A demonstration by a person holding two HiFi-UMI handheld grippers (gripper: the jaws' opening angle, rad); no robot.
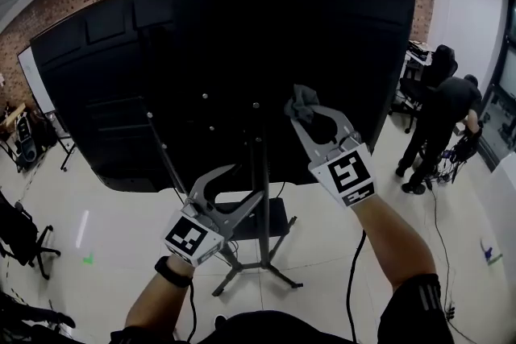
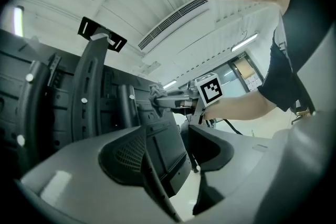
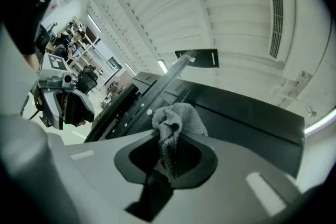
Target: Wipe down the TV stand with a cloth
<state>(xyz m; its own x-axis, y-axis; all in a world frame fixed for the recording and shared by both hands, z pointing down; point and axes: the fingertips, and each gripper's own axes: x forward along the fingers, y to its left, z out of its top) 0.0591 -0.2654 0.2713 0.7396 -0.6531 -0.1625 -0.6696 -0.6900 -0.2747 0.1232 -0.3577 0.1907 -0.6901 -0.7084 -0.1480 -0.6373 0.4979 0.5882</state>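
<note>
Cloth (image 1: 302,100) is pinched between right gripper (image 1: 311,117) fingers, bunched at tips. Stand (image 1: 264,157) post is seen just beside them; contact cannot be told. Left gripper (image 1: 242,186) fingers are spread wide, nothing gripped, post just beyond tips. Wiping is judged barely begun; post and legs are left.

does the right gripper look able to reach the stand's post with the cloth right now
Probably yes: the right gripper, shut on the cloth, hangs close beside the post with nothing showing between them.
</note>
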